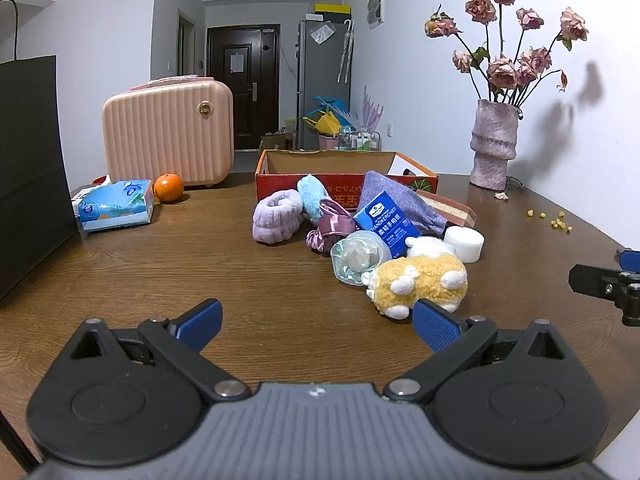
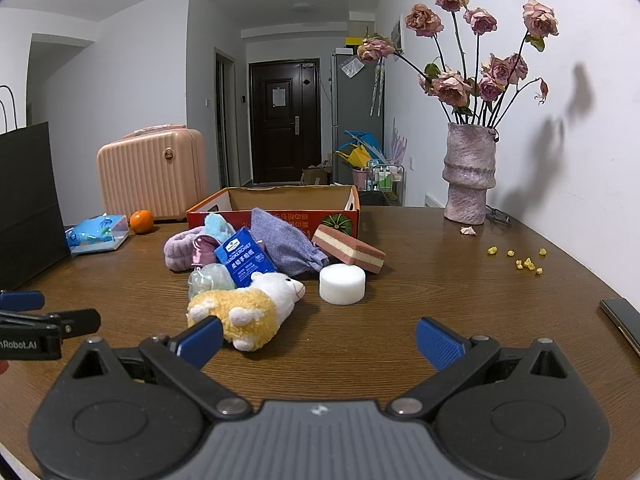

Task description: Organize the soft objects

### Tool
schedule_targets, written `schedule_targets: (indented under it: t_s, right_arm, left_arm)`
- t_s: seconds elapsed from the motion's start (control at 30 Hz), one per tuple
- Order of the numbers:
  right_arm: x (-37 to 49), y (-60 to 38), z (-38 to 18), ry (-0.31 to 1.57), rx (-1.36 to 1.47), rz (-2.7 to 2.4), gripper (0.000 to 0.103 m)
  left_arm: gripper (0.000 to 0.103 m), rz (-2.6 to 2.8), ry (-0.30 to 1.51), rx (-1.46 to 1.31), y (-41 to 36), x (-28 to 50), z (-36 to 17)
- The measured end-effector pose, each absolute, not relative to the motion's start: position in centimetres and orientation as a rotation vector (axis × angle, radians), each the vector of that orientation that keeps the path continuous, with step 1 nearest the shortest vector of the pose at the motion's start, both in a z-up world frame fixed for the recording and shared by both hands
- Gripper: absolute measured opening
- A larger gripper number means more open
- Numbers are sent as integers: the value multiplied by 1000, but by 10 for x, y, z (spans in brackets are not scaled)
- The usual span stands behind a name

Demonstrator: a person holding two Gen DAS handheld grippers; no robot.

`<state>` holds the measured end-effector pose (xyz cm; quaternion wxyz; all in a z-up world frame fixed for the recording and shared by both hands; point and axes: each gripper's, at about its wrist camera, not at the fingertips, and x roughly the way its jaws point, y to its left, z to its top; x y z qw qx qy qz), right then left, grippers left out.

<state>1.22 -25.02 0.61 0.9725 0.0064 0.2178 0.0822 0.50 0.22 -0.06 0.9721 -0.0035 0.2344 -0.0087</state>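
A heap of soft things lies on the wooden table before an open red cardboard box [image 1: 280, 184] [image 2: 276, 216]. Nearest is a yellow-and-white plush sheep [image 1: 420, 280] [image 2: 248, 304]. Behind it are a blue handkerchief pack [image 1: 386, 224] [image 2: 244, 258], a lilac fluffy band [image 1: 276, 216], a satin scrunchie [image 1: 332, 226], a purple cloth [image 1: 400, 196] [image 2: 288, 244], a pink layered sponge [image 2: 348, 248] and a white round sponge [image 1: 464, 242] [image 2: 342, 283]. My left gripper [image 1: 316, 326] is open, short of the heap. My right gripper [image 2: 318, 338] is open too, with the sheep near its left pad.
A pink suitcase [image 1: 168, 132], an orange [image 1: 168, 187] and a tissue pack [image 1: 116, 205] stand at the left, beside a black bag [image 1: 28, 168]. A vase of dried roses [image 2: 469, 176] is at the right, with yellow crumbs [image 2: 524, 262] and a phone [image 2: 622, 320].
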Motion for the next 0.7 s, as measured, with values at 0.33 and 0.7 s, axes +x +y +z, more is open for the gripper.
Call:
schedule_targets:
  t_s: [0.33,0.7]
  right_arm:
    - [12,-250,7,439,11,166,103]
    - [12,-248,8,436,10,167,103]
  left_arm:
    - [103,-20,467,-12,6,4,1]
    - [103,-19,466,-11,5,4,1]
